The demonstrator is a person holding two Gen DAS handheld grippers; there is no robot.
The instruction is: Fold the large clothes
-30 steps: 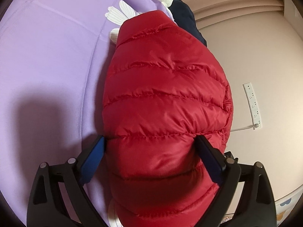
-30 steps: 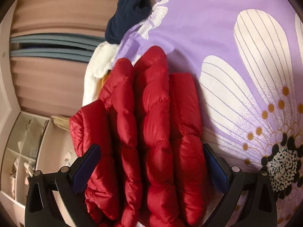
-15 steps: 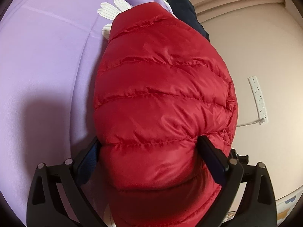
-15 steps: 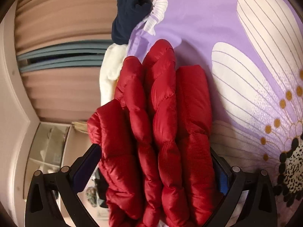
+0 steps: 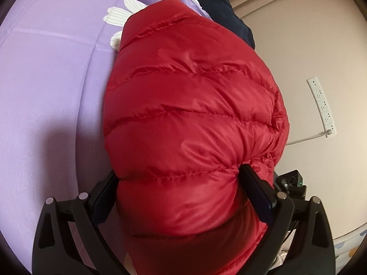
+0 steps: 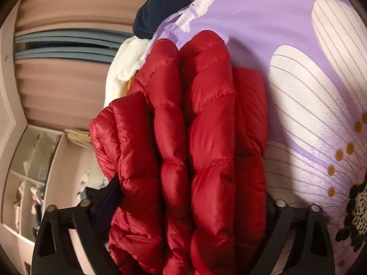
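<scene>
Two hand-held grippers work over a bed (image 5: 45,105) covered in a lilac sheet printed with large white flowers; the red puffer jacket (image 5: 190,119) serves as the landmark. Beyond the jacket's far end lie a navy garment (image 6: 165,2) and a white fleecy item (image 6: 123,68), both at the bed's edge. In the left wrist view a white power strip (image 5: 322,107) sits on the pale floor to the right of the jacket, with a cord running from it toward the jacket. In the right wrist view, left of the jacket, pink-beige curtains hang above a white shelf unit (image 6: 27,183) with cluttered compartments.

The left hand-held gripper (image 5: 181,190) tilts down toward the bed, its jaws spread wide with the jacket's bulging near end filling the gap and both blue pads pressed into the padding. The right hand-held gripper (image 6: 190,197) points closer to level; its jaws have just been closing and now squeeze the stacked folds from both sides, the fabric swelling over the pads.

The jacket is shiny, quilted in horizontal channels. It lies at the bed's edge, doubled into several thick layers that show side by side in the right wrist view, while the left wrist view shows one smooth rounded panel on top.
</scene>
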